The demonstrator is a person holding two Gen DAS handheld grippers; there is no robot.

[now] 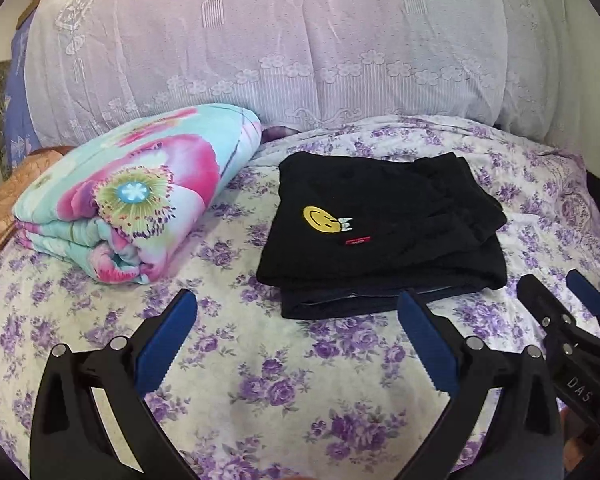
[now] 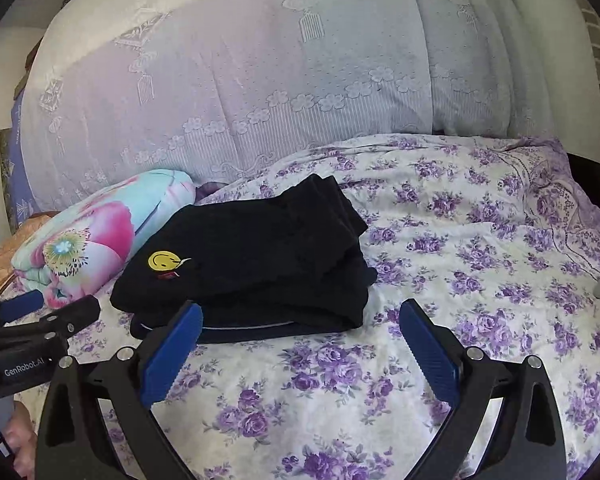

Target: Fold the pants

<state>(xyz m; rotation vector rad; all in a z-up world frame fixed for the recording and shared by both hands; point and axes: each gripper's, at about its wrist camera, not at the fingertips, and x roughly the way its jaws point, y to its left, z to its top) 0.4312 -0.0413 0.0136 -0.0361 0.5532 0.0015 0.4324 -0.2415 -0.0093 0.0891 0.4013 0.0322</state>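
While both claws stand clear of the cloth, the scene reads so:

Black pants (image 1: 380,232): folded into a thick squarish stack, lying flat near the middle of the bed; a yellow smiley patch (image 1: 319,219) and a small red tag face up on the top layer.

Bedsheet (image 1: 236,368): white with purple flowers, bare between the claws and the pants' near edge.

Left gripper (image 1: 296,312): jaws spread wide, nothing between the blue pads, tips just short of the stack's near edge and apart from it.

Right gripper (image 2: 300,320): jaws at full spread, holding nothing; its left pad overlaps the stack's near edge in its own camera, and contact cannot be told.

Floral quilt (image 1: 132,196): rolled, pink and turquoise, beside the pants toward the bed's left edge, not touching them.

Lace-covered bedding (image 1: 268,40): piled along the far edge of the bed.
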